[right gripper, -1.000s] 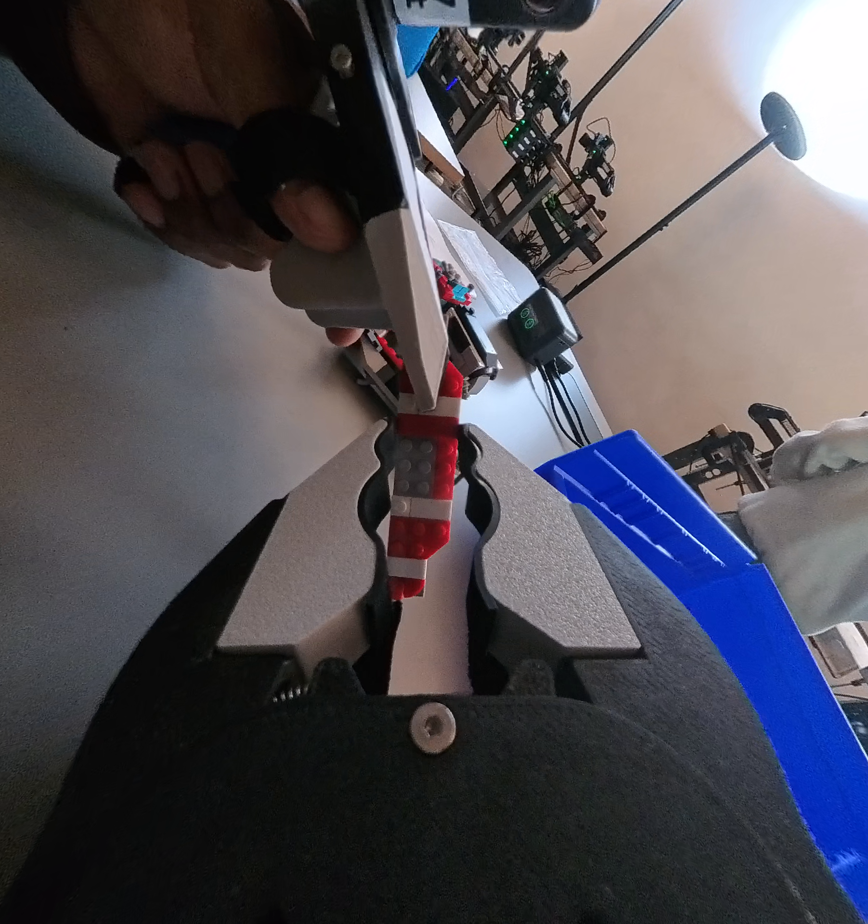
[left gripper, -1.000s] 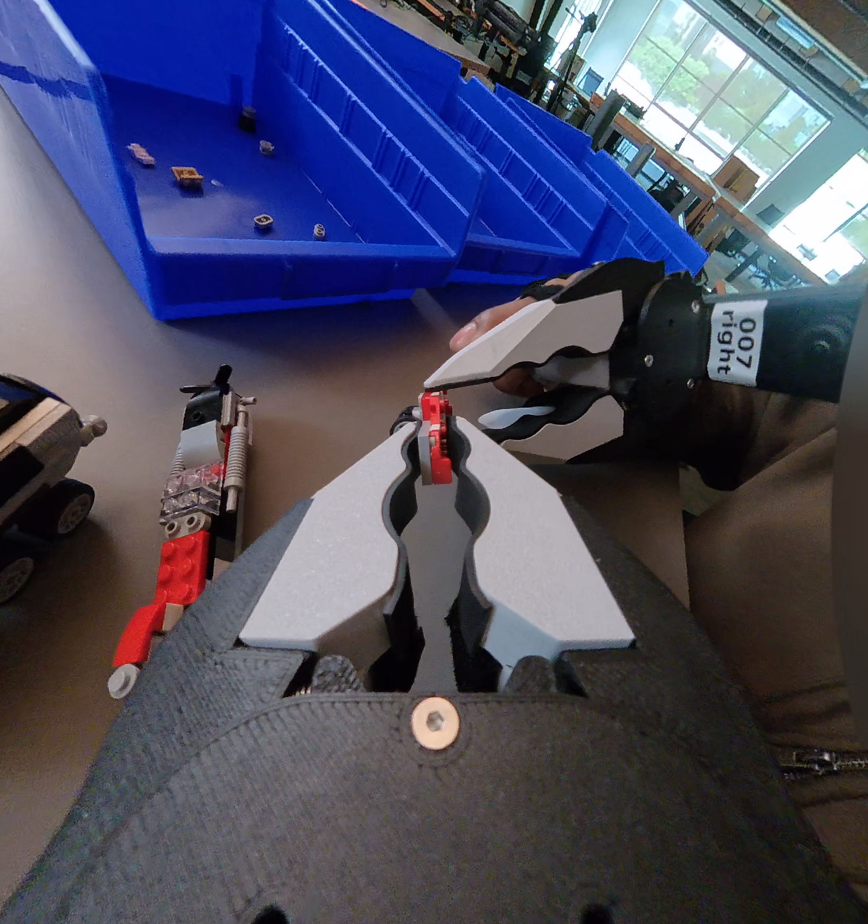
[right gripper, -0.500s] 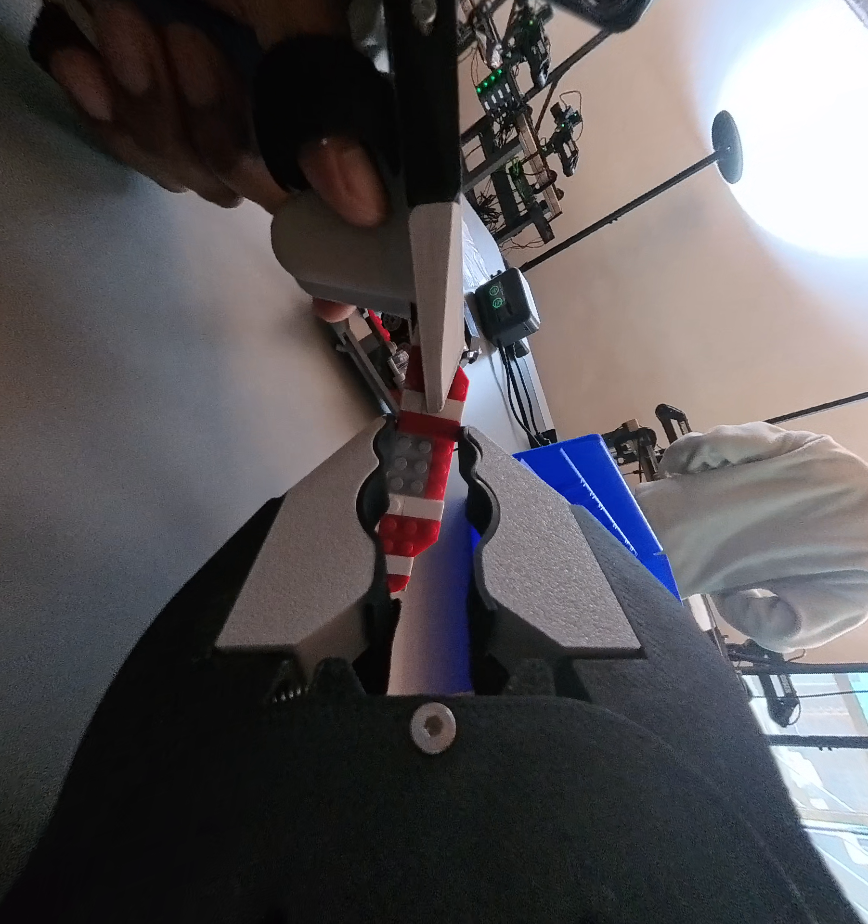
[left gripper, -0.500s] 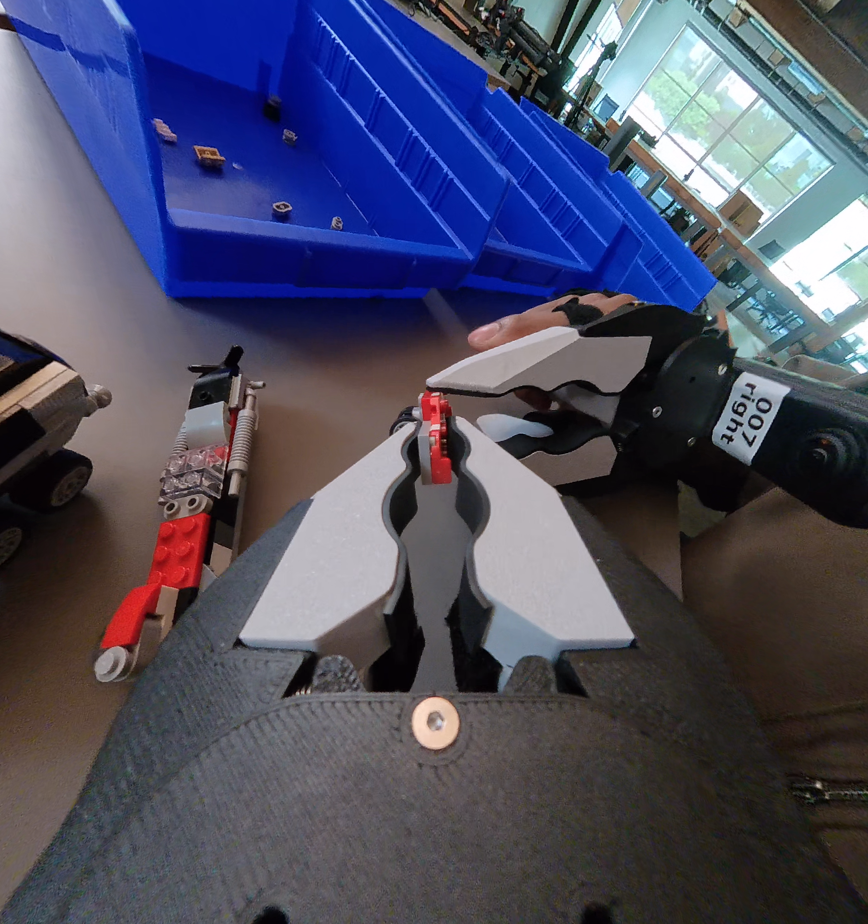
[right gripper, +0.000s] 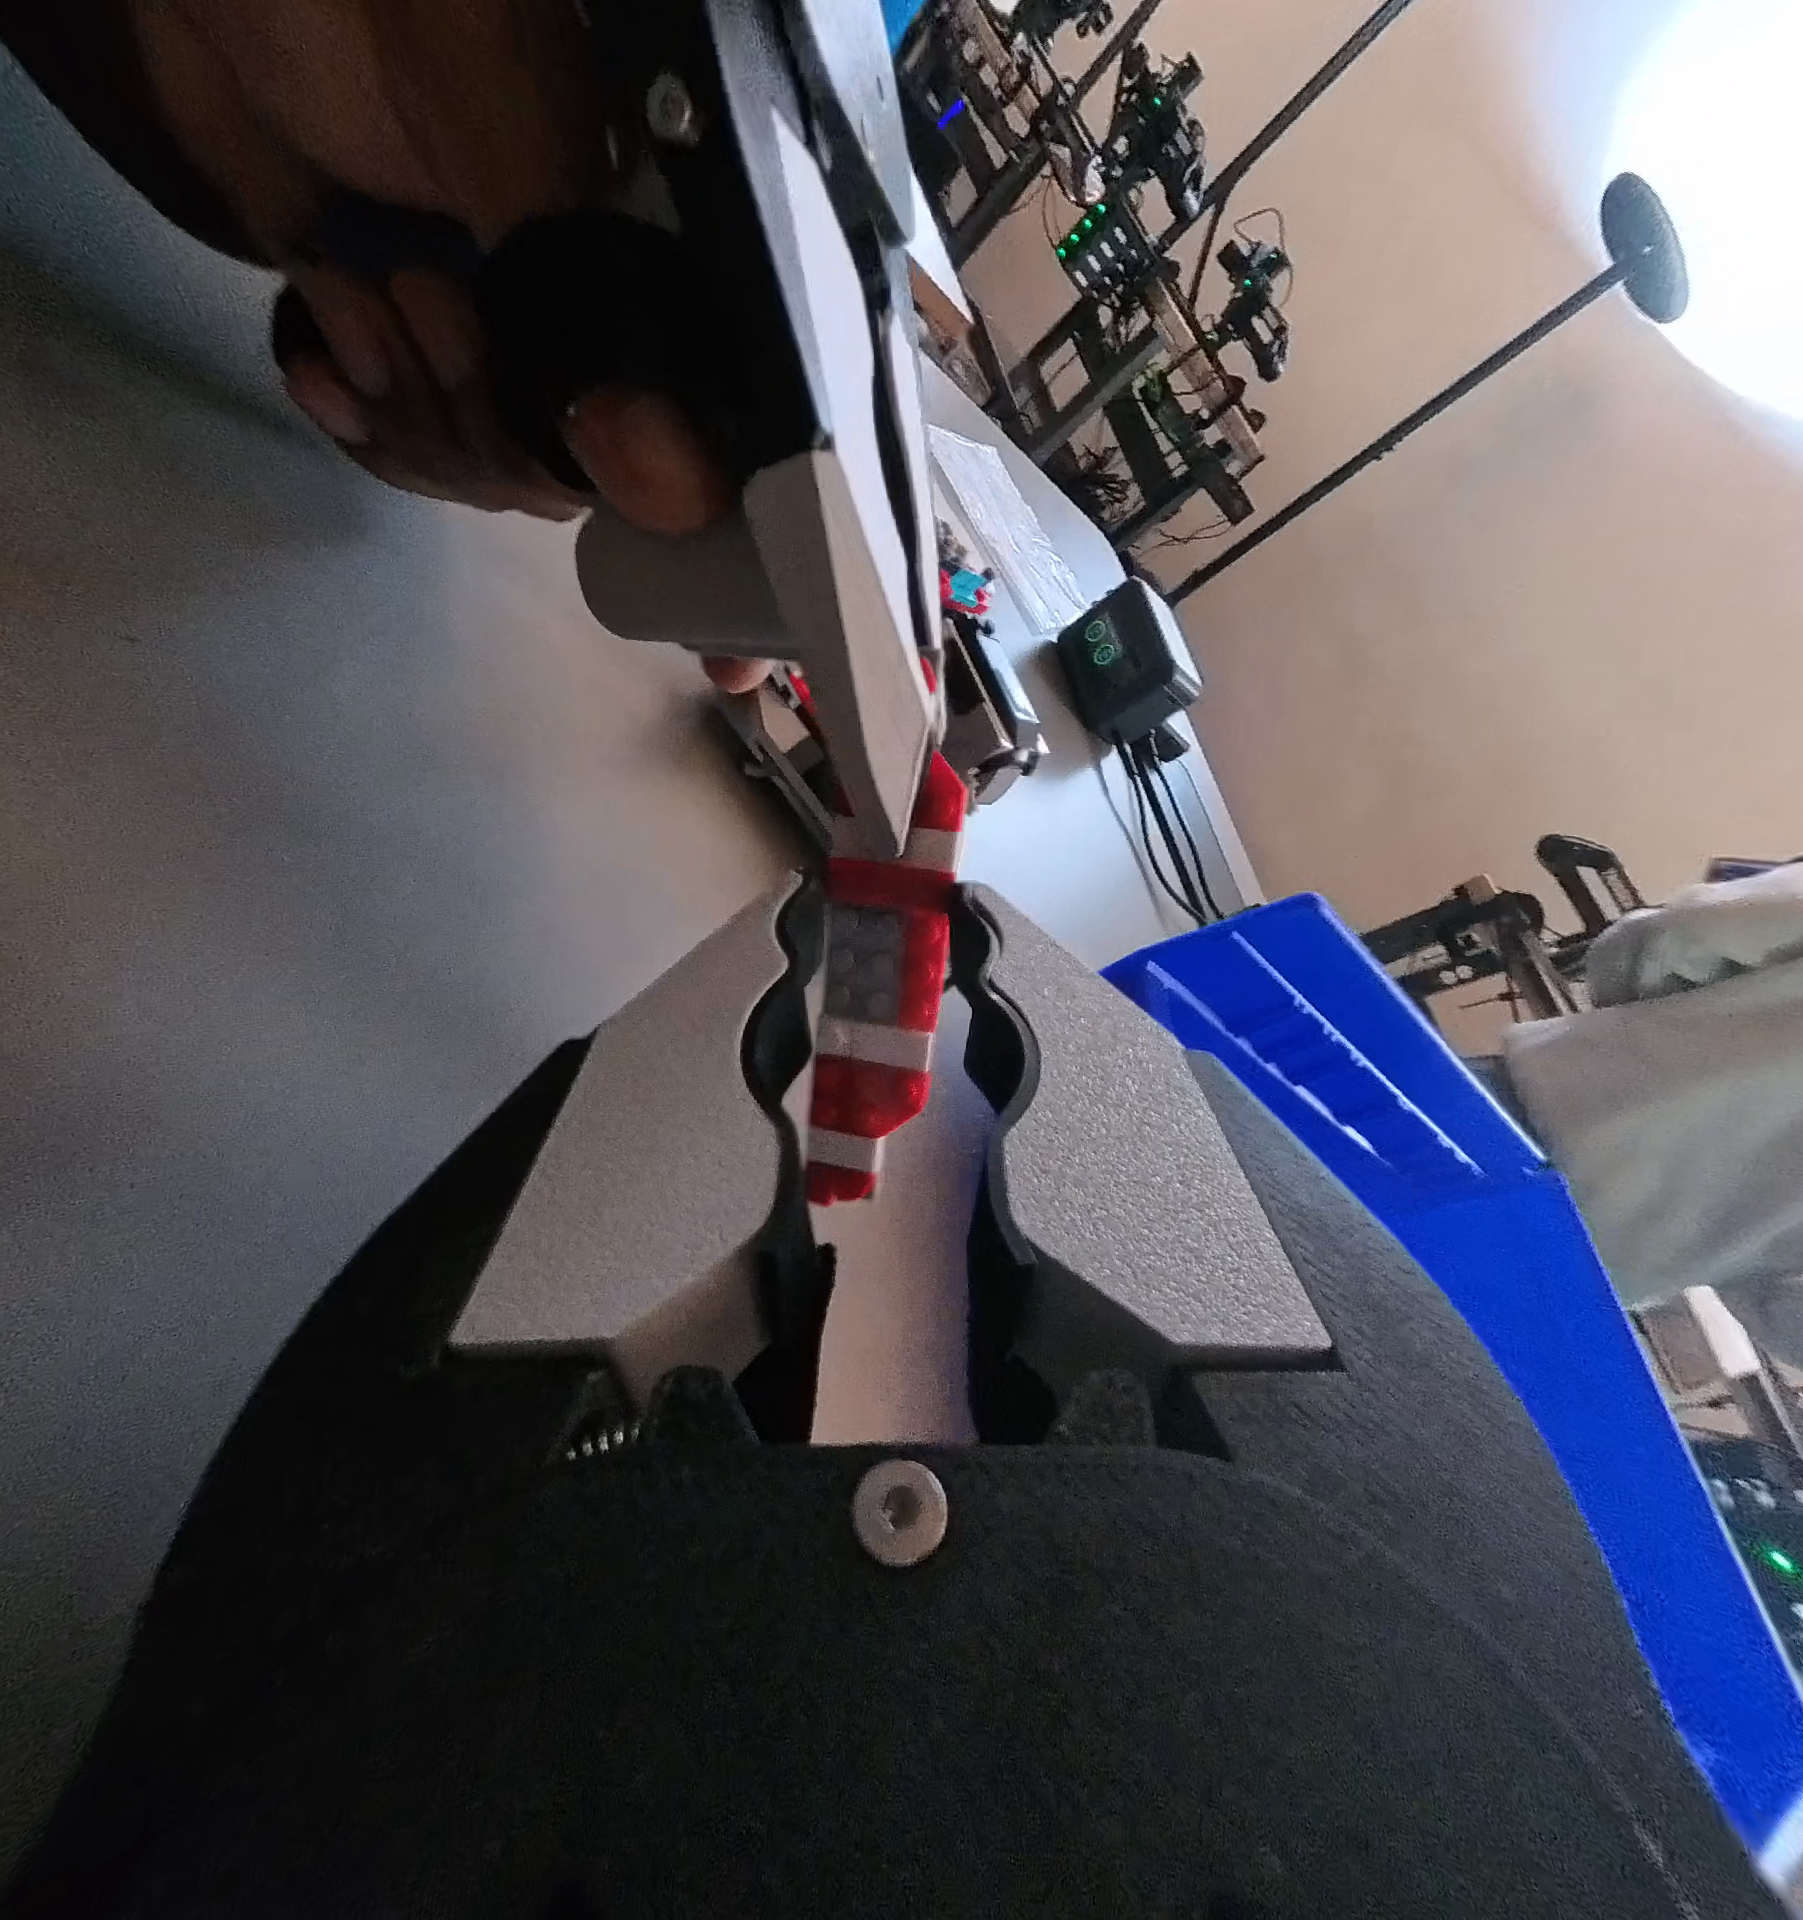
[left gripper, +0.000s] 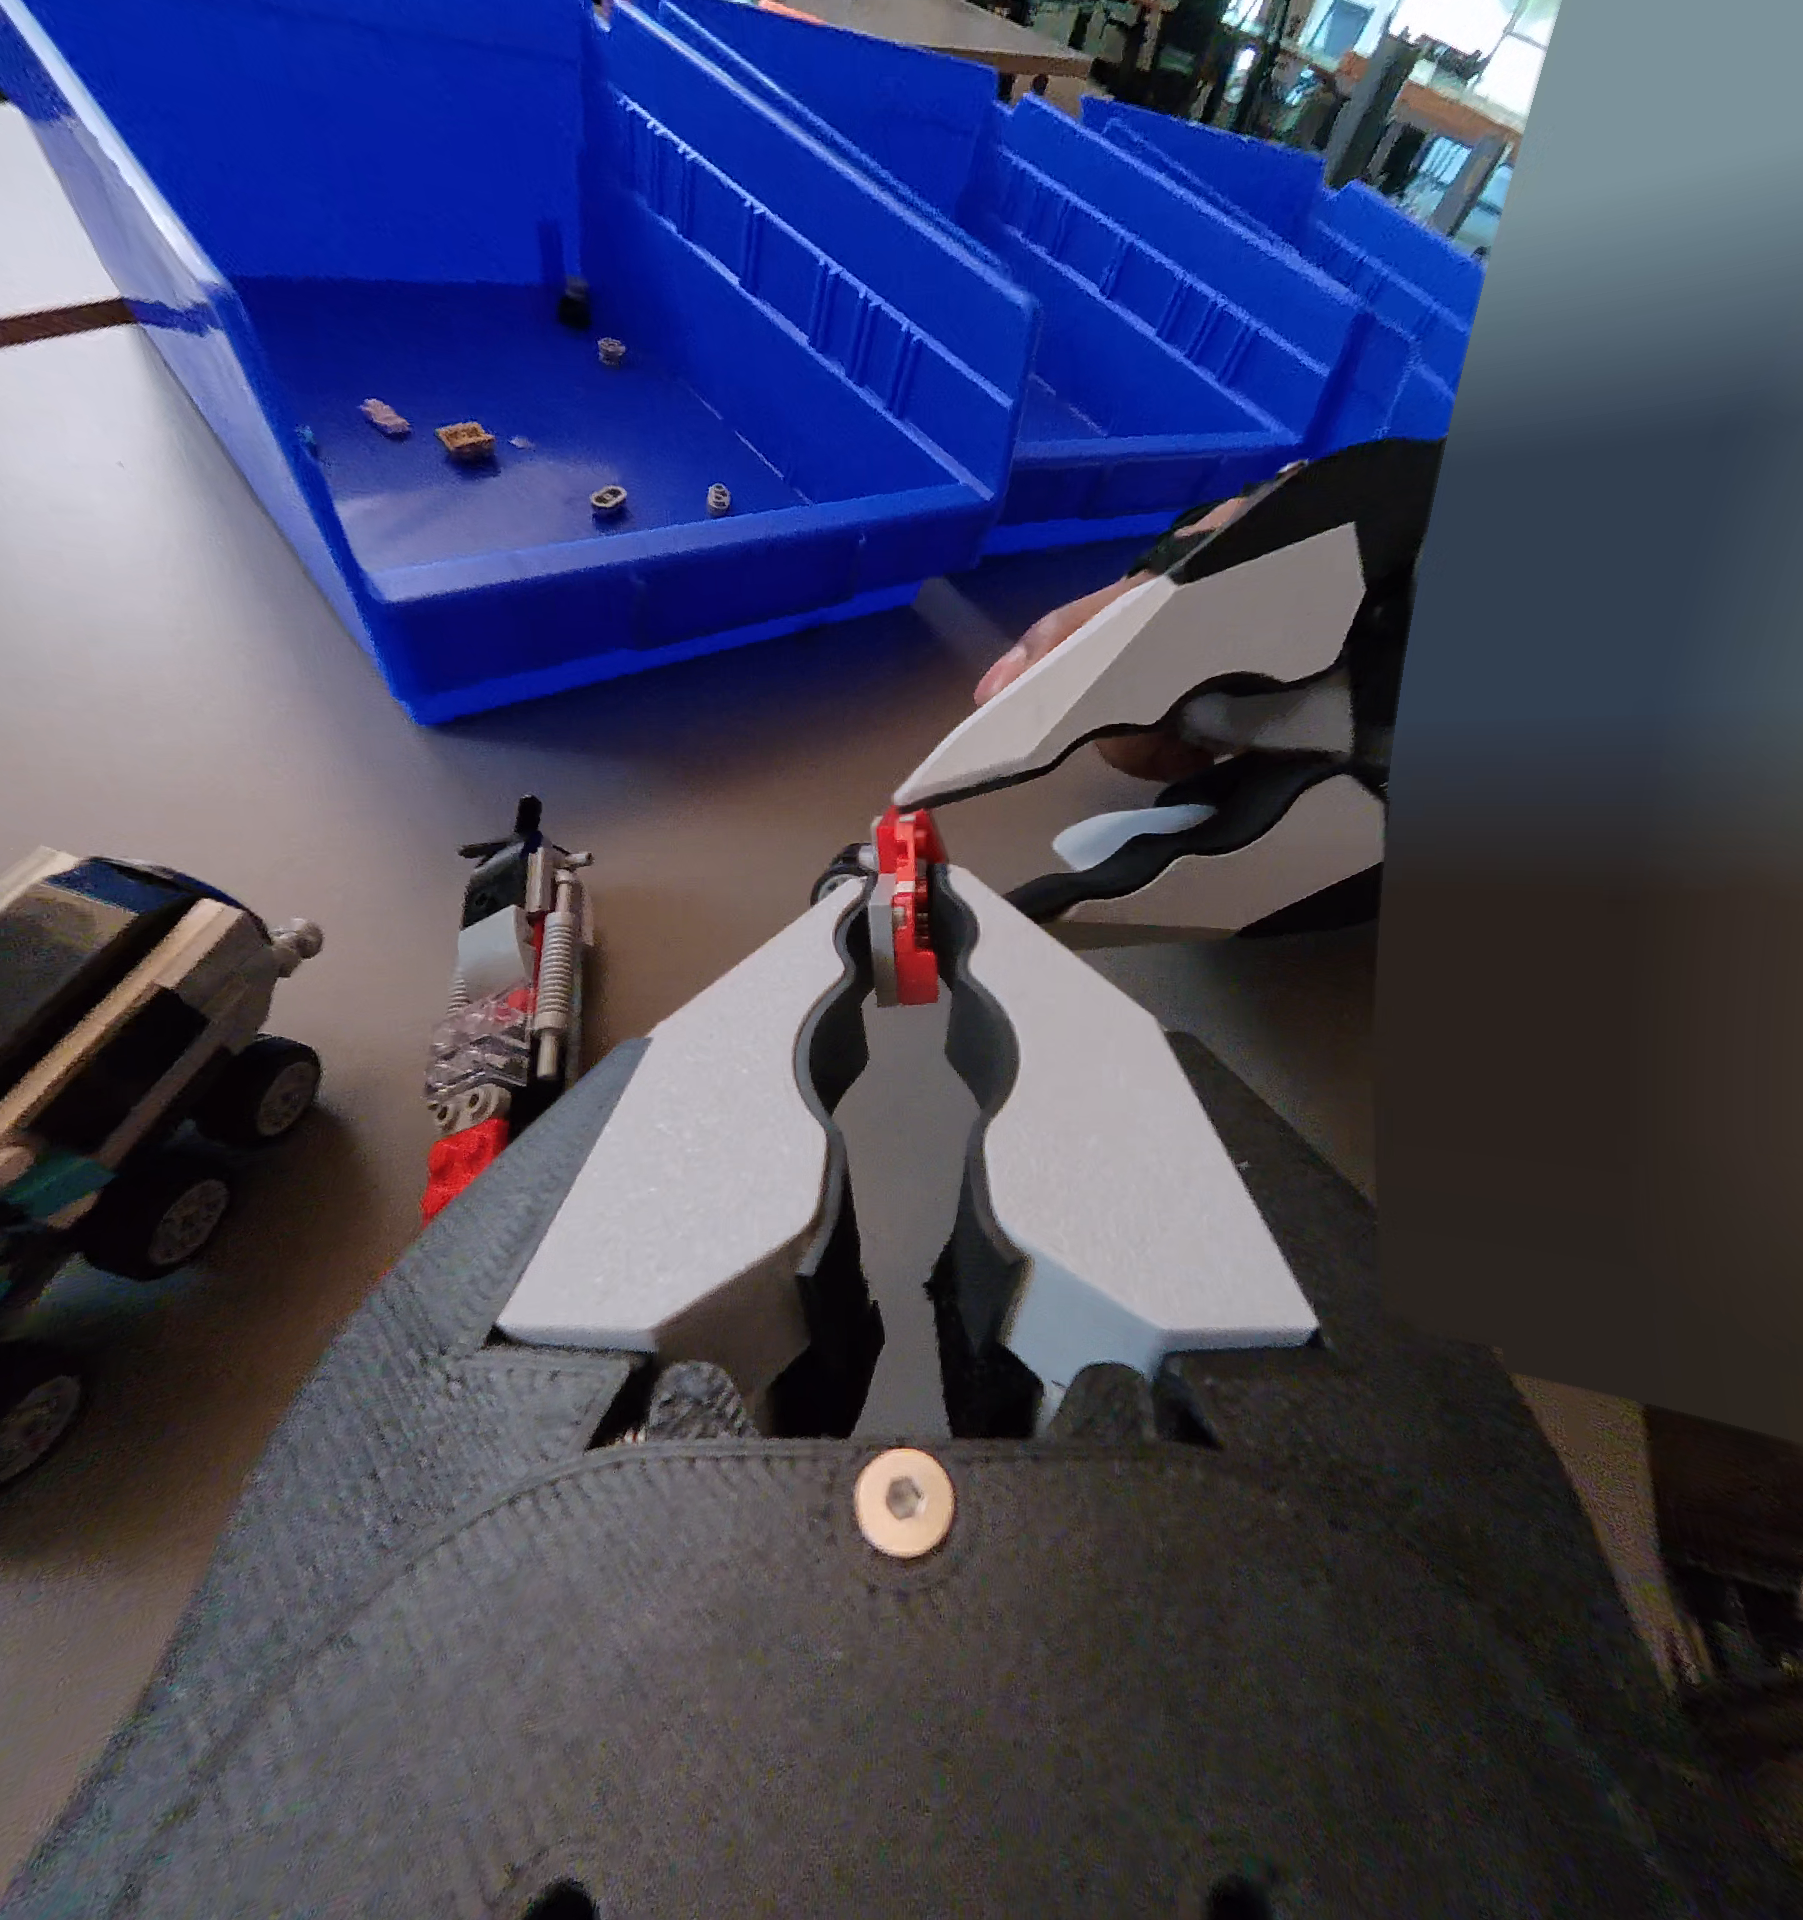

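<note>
Broadly, a row of blue bins (left gripper: 668,582) stands on the grey counter (left gripper: 128,748); the nearest bin holds only a few tiny loose bits (left gripper: 466,442) scattered over its floor, and what the bins behind it hold cannot be seen. At the left edge of the left wrist view sits a dark toy car (left gripper: 97,1091) on black wheels, and just beside it lies a long brick assembly (left gripper: 512,997) of grey, clear and red parts with a spring. The left tool (left gripper: 902,914) reaches forward low over the counter, its jaws narrow and pressed on the thin sides of a red brick strip (left gripper: 907,925), which stands up between the tips. The right tool (right gripper: 881,914) comes in from the right, turned on its side so that one finger (left gripper: 1084,686) lies above the other, a hand (left gripper: 1022,644) showing behind it; its jaws stand somewhat wider and clamp the broad face of the same strip, seen in the right wrist view as red bricks with white bands and a grey plate. So the strip hangs above the counter, gripped at once by both tools, which meet nearly at right angles. A hand (right gripper: 461,416) wraps the left tool's black grip, fingertips on its finger. Farther off on the counter sits a small black box (right gripper: 1131,660) with cables.
</note>
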`<state>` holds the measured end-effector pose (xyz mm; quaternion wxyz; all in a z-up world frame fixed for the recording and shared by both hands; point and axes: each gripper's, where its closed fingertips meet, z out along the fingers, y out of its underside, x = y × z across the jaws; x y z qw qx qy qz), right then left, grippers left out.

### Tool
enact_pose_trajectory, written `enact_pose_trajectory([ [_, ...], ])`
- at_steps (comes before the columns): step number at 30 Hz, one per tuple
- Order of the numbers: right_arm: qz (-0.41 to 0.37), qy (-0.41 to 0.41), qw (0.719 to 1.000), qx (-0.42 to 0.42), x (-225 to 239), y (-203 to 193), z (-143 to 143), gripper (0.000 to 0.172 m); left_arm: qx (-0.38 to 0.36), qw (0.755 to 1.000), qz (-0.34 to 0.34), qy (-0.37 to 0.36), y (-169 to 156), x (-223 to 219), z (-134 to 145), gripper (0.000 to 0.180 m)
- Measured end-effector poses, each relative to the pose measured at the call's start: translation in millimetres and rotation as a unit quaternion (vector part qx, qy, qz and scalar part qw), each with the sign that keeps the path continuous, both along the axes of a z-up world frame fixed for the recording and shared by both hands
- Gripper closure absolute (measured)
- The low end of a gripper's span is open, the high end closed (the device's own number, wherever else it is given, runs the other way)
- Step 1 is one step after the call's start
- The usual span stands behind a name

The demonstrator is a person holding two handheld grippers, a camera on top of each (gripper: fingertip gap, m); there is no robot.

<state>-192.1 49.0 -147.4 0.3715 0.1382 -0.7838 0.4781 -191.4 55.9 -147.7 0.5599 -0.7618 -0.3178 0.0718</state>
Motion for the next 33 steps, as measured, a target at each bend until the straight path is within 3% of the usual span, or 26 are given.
enact_pose_trajectory([
  [7, -0.001, 0.006, 1.0, 0.005, 0.6, -0.4, -2.6, 0.147, 0.026, 0.999, 0.015, -0.024, -4.5, -5.6, 1.6, 0.171],
  [12, -0.037, -0.005, 0.999, -0.024, -14.0, 15.7, 12.0, 0.147, 0.071, 0.996, 0.032, -0.053, -14.1, -13.4, 5.9, 0.171],
  [15, -0.102, -0.003, 0.994, -0.05, -40.0, 52.2, 37.1, 0.147, 0.075, 0.995, 0.034, -0.055, -16.7, -14.8, 6.3, 0.171],
  [20, -0.267, -0.045, 0.955, -0.124, -88.2, 163.5, 81.5, 0.148, 0.08, 0.995, 0.033, -0.05, -16.7, -14.6, 10.6, 0.172],
  [22, -0.358, -0.091, 0.92, -0.132, -108.3, 207.4, 74.4, 0.147, 0.081, 0.995, 0.03, -0.05, -15.6, -13.9, 11.1, 0.172],
  [26, -0.486, -0.203, 0.848, -0.06, -127.1, 251.7, 13.8, 0.146, 0.081, 0.995, 0.026, -0.048, -14.3, -12.3, 11.7, 0.172],
  [33, -0.505, -0.237, 0.829, -0.045, -126.9, 262.7, -2.3, 0.146, 0.084, 0.995, 0.025, -0.052, -15.4, -12.7, 11.8, 0.172],
])
